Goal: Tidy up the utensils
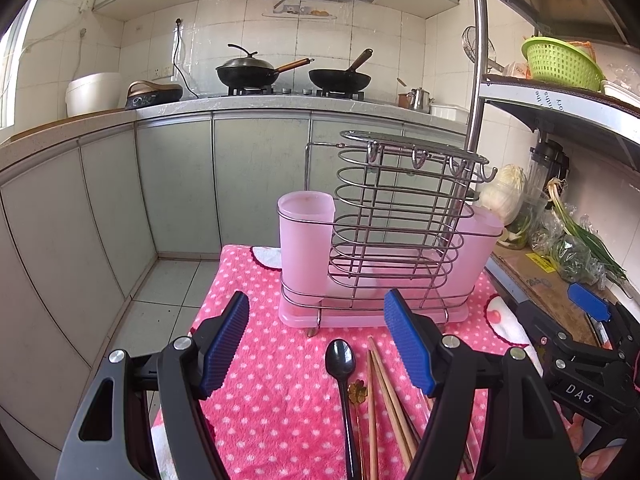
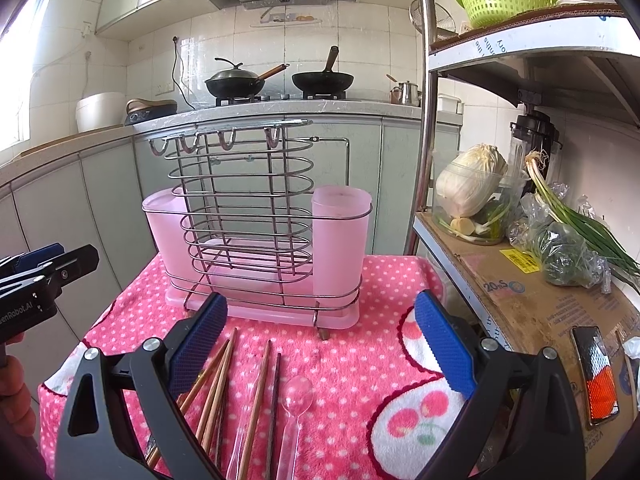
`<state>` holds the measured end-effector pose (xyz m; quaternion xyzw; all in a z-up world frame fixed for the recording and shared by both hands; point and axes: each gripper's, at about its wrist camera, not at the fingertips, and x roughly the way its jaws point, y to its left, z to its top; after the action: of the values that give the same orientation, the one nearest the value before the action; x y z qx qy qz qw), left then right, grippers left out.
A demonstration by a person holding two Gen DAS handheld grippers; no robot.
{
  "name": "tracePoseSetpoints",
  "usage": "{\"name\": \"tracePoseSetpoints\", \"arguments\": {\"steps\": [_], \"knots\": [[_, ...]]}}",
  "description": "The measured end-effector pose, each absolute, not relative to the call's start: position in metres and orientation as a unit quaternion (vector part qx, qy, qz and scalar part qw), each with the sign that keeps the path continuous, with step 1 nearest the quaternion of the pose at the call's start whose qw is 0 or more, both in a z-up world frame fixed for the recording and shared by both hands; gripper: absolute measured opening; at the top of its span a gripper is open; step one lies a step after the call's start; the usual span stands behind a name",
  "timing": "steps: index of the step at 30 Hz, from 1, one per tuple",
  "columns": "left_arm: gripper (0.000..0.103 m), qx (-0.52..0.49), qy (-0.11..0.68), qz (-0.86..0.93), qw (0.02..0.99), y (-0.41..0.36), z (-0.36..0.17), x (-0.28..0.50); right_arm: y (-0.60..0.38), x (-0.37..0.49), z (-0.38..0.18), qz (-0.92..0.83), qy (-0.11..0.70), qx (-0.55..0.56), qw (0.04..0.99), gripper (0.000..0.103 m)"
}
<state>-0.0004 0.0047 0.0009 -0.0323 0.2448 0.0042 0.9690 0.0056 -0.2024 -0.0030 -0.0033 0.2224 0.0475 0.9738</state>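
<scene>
- Left gripper (image 1: 316,344) and right gripper (image 2: 320,340) are being held with fingers spread, pinching nothing.
- Chopsticks (image 1: 384,396) and black spoon (image 1: 341,364) are lying on the pink-clothed desk (image 1: 256,360), near the wire rack (image 1: 396,232).

White-tiled walls (image 1: 384,60), grey-green cabinets (image 1: 256,184), a tiled floor (image 1: 168,292) and daylight from a left window (image 2: 12,92).

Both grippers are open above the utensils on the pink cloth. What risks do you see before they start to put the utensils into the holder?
1. The chopsticks lie bunched and crossing, so the right gripper may pinch several or scatter them.
2. The clear spoon is hard to see on the dotted cloth, so a grasp may miss.
3. The black spoon lies flat on soft cloth; the left gripper may snag fabric.
</scene>
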Motion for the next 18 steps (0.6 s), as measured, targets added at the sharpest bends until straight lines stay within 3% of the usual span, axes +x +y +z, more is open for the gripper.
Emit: {"name": "tracePoseSetpoints", "arguments": {"steps": [18], "knots": [[0.069,-0.035,0.247,0.006,0.968,0.0079,-0.0033,0.0037,-0.2019,0.0082,-0.0054,0.046,0.226,-0.004,0.973,0.095]]}}
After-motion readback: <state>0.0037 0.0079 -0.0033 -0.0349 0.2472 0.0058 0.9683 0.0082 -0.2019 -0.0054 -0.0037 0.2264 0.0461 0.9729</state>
